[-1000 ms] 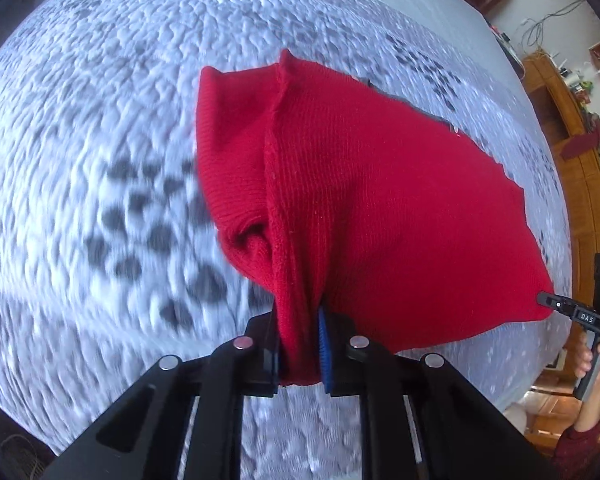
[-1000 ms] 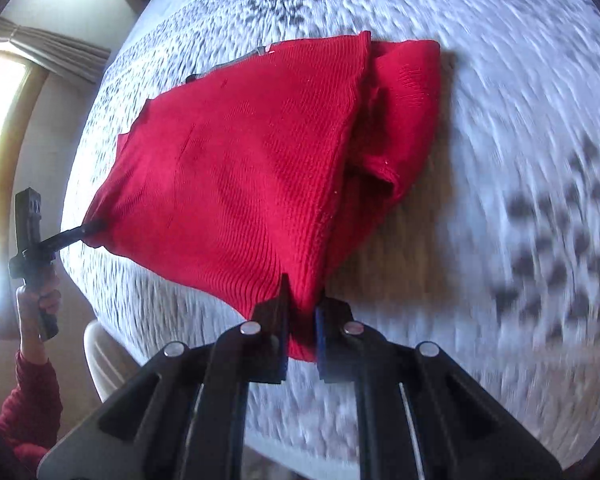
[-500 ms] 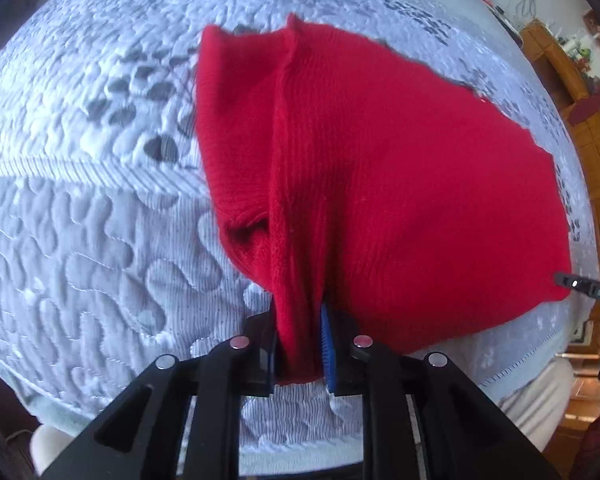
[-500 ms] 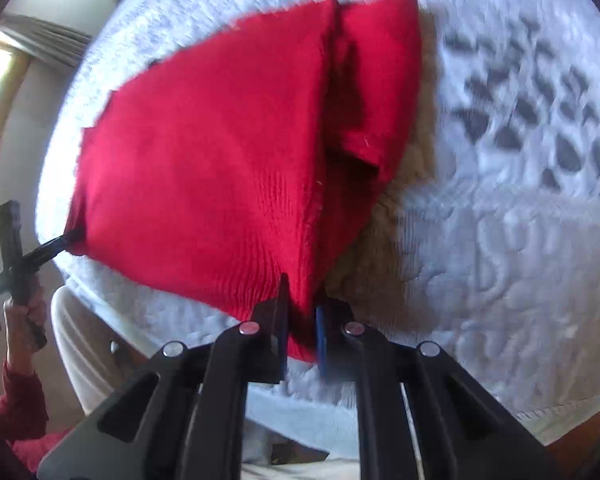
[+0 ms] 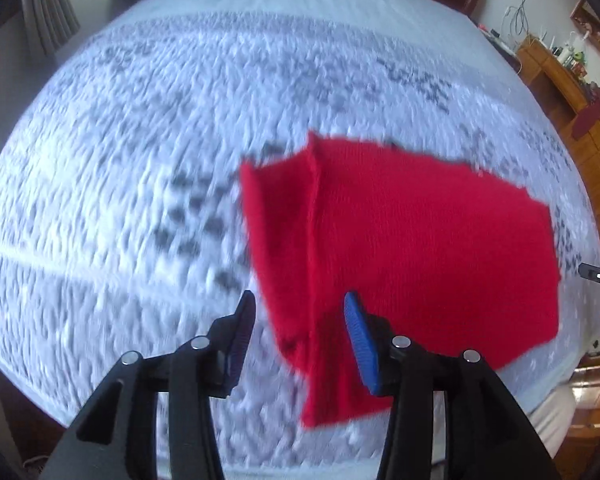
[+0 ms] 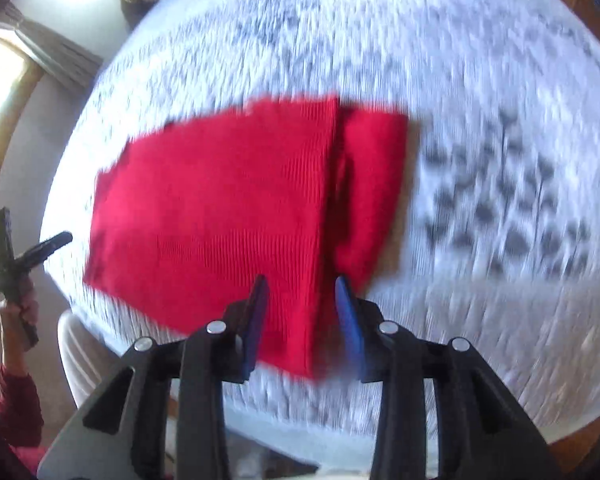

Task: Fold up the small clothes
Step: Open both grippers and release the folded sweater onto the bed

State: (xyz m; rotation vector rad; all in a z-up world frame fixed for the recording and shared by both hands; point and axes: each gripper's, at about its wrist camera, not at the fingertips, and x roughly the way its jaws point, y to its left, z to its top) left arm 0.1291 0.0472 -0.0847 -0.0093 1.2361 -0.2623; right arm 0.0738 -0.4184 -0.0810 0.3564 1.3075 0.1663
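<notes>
A red knit garment (image 5: pixel 412 248) lies folded and flat on the white quilted bed cover (image 5: pixel 140 160), with a narrower folded strip along its left side. My left gripper (image 5: pixel 300 312) hovers over its near left corner, jaws opening, pads clear of the cloth that shows in the gap. In the right wrist view the garment (image 6: pixel 220 208) spreads to the left. My right gripper (image 6: pixel 302 292) hangs above the garment's near right corner, jaws opening, pads not touching it. The left gripper (image 6: pixel 56 240) appears at the far left, just off the cloth's edge.
The bed's near edge (image 6: pixel 300 420) runs just below the grippers. The person's light trousers (image 6: pixel 80 344) and red sleeve (image 6: pixel 16 404) are at the lower left. Wooden shelves (image 5: pixel 572 92) stand to the right of the bed. A bright window with a curtain (image 6: pixel 40 48) is at the left.
Both grippers were shut on the garment's near corners; now both have let go and pulled up and back. The garment has dropped flat onto the bed cover.
</notes>
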